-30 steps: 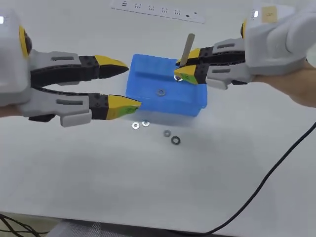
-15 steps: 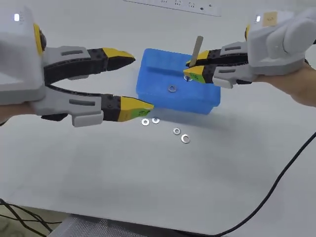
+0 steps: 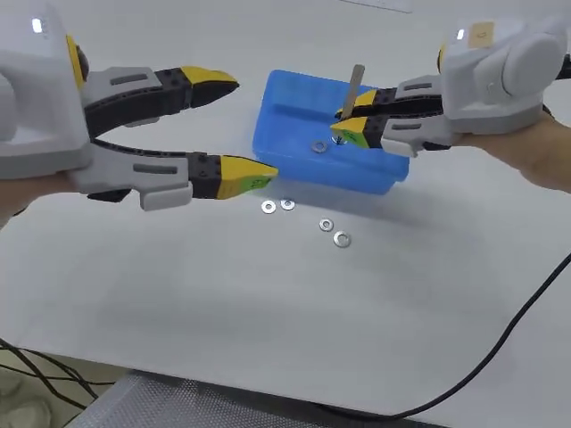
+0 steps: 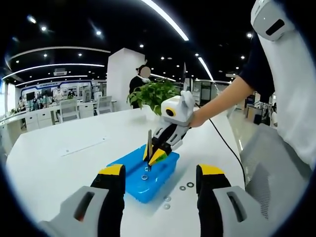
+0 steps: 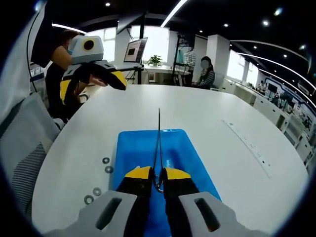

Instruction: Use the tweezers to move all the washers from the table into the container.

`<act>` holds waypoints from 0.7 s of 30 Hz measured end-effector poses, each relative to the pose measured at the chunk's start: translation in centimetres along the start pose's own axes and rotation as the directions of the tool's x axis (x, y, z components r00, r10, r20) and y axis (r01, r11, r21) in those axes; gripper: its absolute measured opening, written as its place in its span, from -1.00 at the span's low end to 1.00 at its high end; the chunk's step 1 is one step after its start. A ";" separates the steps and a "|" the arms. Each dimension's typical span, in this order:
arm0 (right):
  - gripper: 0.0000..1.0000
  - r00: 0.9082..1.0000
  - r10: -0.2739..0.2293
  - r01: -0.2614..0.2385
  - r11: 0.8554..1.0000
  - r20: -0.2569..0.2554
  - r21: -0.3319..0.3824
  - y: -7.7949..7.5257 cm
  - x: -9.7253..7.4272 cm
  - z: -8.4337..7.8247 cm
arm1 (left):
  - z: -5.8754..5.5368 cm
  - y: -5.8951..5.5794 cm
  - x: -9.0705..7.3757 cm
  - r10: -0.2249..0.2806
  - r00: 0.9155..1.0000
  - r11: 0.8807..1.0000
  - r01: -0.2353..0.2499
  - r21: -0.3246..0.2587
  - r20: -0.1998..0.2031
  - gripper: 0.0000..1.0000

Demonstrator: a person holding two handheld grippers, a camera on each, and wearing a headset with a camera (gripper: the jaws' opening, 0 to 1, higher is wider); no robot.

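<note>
Head view: my right gripper (image 3: 346,132) hangs over the blue container (image 3: 357,174), and I judge the step in hand to be a drop-off, though I cannot tell whether the tweezers (image 3: 356,87) carry a washer at their lower end. To do it well I should keep that end low over the floor of the container before easing the pinch, so nothing bounces over the wall. I should then go for the four washers (image 3: 287,204) lying in two pairs on the table (image 3: 268,303) just in front of the near wall. A lone washer (image 3: 319,146) already lies inside. The right jaws are pinched tight on the tweezers, which stand steeply up out of them. My left gripper (image 3: 247,129) hovers left of the container, jaws spread wide and empty, the lower tip near the left pair and best kept clear of it. Left gripper view: my own wide-set jaws frame the container (image 4: 129,167), with the right gripper (image 4: 157,157) and tweezers (image 4: 149,140) over it and washers (image 4: 186,186) on the table beside it. Right gripper view: the jaws are closed on the tweezers (image 5: 159,138), whose thin blades run forward over the middle of the container (image 5: 185,148). The washers (image 5: 107,165) lie to its left.
</note>
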State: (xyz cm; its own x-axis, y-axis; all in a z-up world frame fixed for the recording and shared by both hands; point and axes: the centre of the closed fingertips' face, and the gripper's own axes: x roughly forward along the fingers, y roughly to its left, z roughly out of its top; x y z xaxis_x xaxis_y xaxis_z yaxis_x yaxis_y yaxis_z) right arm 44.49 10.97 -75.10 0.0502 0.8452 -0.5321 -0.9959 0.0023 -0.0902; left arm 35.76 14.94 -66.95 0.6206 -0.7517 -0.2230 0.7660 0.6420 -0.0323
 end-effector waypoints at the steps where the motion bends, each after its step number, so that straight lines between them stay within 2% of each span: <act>1: -0.81 1.000 0.002 -0.002 1.000 -0.002 -0.001 0.0 0.1 -0.1 | 0.0 -0.1 0.0 -0.005 1.000 1.000 0.005 -0.009 0.001 0.25; 8: -0.81 1.000 0.010 -0.010 1.000 -0.005 0.008 0.1 0.4 -0.4 | 0.2 -0.8 0.1 -0.021 1.000 1.000 0.021 -0.022 0.008 0.24; 12: -0.80 1.000 0.014 -0.014 1.000 -0.001 0.007 0.3 0.6 -0.8 | -0.2 -0.9 0.1 -0.037 0.999 0.999 0.037 -0.031 -0.005 0.25; 14: -0.80 1.000 0.016 -0.016 1.000 0.005 0.017 0.3 0.7 -1.1 | 0.0 -1.1 0.1 -0.046 0.999 0.998 0.046 -0.042 0.004 0.25; 15: -0.80 1.000 0.013 -0.013 1.000 0.024 0.026 0.3 0.6 -0.9 | 0.0 -1.1 0.0 -0.049 0.999 0.998 0.049 -0.043 0.004 0.25; 21: -0.80 1.000 0.007 -0.007 1.000 0.024 0.025 0.4 0.4 -0.7 | 0.0 -1.4 0.0 -0.062 0.998 0.998 0.062 -0.033 -0.004 0.24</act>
State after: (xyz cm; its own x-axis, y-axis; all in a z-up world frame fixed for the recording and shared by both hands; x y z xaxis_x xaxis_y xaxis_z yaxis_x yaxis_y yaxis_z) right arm 44.21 10.95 -75.97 0.0415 0.8579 -0.5121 -0.9978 0.0094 -0.0651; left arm 34.73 14.06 -66.89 0.5716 -0.7893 -0.2243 0.7967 0.5992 -0.0785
